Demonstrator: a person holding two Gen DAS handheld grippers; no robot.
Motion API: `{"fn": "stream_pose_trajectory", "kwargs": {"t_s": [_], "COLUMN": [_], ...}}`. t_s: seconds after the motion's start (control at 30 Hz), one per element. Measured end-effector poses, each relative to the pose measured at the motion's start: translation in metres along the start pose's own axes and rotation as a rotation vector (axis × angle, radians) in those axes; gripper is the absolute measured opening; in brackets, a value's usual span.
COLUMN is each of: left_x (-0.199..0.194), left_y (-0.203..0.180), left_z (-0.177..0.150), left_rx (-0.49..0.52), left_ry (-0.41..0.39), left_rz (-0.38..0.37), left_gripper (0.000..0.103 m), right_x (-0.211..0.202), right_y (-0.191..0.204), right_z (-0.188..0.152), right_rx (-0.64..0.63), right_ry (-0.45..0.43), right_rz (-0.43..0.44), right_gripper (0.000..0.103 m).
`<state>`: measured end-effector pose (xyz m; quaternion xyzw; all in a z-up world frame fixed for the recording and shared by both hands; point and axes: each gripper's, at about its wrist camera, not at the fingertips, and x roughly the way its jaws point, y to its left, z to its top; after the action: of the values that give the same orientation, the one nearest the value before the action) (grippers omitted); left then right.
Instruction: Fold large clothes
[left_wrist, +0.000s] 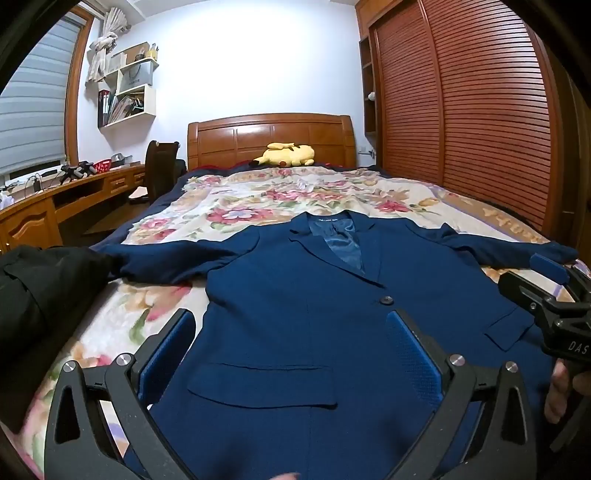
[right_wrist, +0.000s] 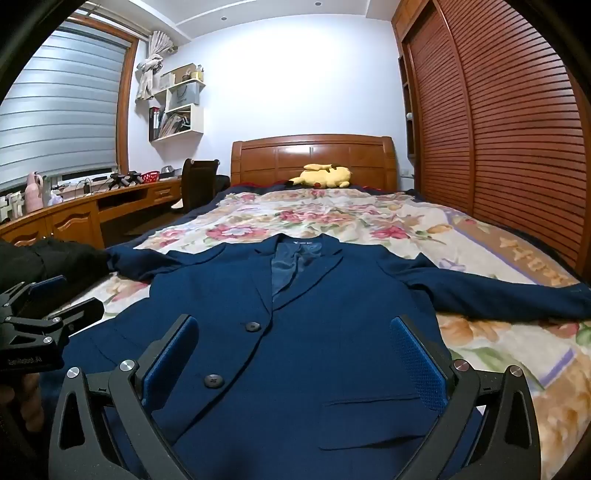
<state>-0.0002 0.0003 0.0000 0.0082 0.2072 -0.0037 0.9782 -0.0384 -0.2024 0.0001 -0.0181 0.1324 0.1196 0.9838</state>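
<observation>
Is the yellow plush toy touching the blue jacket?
Apart. The right wrist view shows the yellow plush toy by the headboard, with floral bedspread between it and the blue jacket.

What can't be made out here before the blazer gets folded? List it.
- Blazer hem: cut off by the bottom edge and covered by the left claw in the left wrist view; same under the right claw in the right wrist view.
- Left sleeve cuff: hidden behind a black garment.
- Collar label: too small to read.
- Shelf contents: too small and distorted.
</observation>
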Motion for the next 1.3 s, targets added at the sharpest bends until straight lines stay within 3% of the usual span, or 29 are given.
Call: {"fn": "stream_pose_trajectory", "kwargs": {"t_s": [1.3], "left_x": [-0.0036], "left_y": [0.0038], "left_z": [-0.0018], "left_rx": [-0.002], "left_ry": [-0.016], "left_rz": [0.006], "left_gripper": [0.103], "right_x": [-0.0015], "right_y": [0.0004], "right_z": [0.0010], "right_rx": [-0.006], "right_ry": [-0.005], "right_rz": [-0.001], "right_gripper": [0.103]}}
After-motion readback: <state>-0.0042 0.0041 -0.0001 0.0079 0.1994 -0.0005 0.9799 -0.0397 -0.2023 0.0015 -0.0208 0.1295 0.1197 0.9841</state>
